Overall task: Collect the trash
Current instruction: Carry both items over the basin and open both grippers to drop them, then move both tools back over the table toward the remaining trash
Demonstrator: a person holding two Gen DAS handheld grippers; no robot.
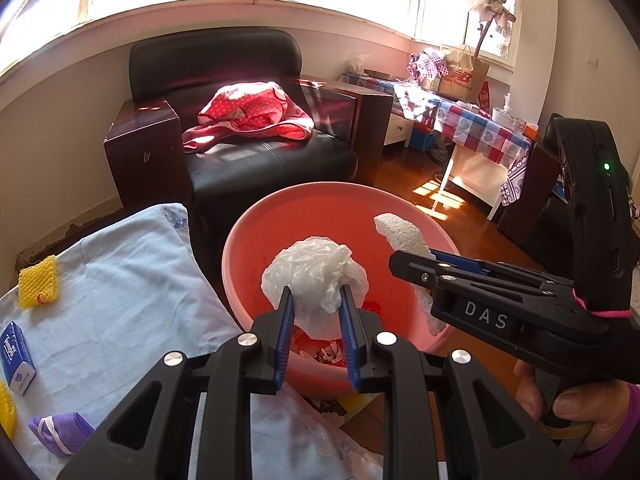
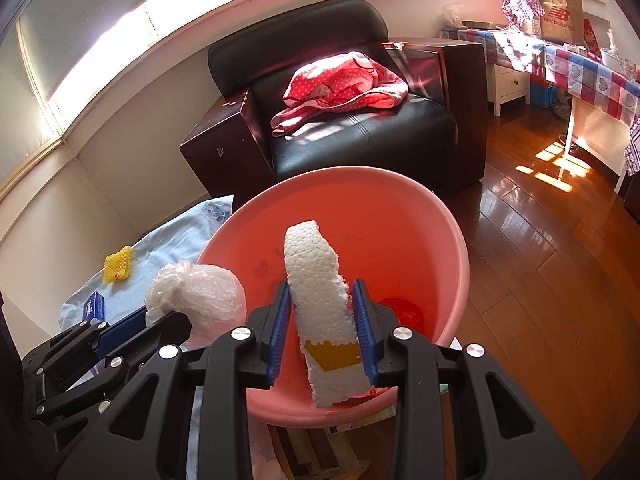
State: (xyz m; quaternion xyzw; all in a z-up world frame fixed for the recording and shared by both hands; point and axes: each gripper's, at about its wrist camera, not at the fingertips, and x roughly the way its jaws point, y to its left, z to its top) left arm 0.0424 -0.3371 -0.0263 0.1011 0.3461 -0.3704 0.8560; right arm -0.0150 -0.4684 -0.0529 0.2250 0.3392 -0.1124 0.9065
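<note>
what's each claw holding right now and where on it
Left claw: crumpled clear plastic bag, pinched at its lower part. Right claw: white foam piece, gripped across its middle. Both over the pink basin.

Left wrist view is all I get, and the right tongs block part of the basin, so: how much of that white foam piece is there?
Observer: The foam piece is a long slab, clamped in the right tongs over the pink basin.
Operator: Any markings on it?
Observer: A yellow patch near its lower end.
Operator: What lies right of the basin?
Observer: Bare wooden floor.
</note>
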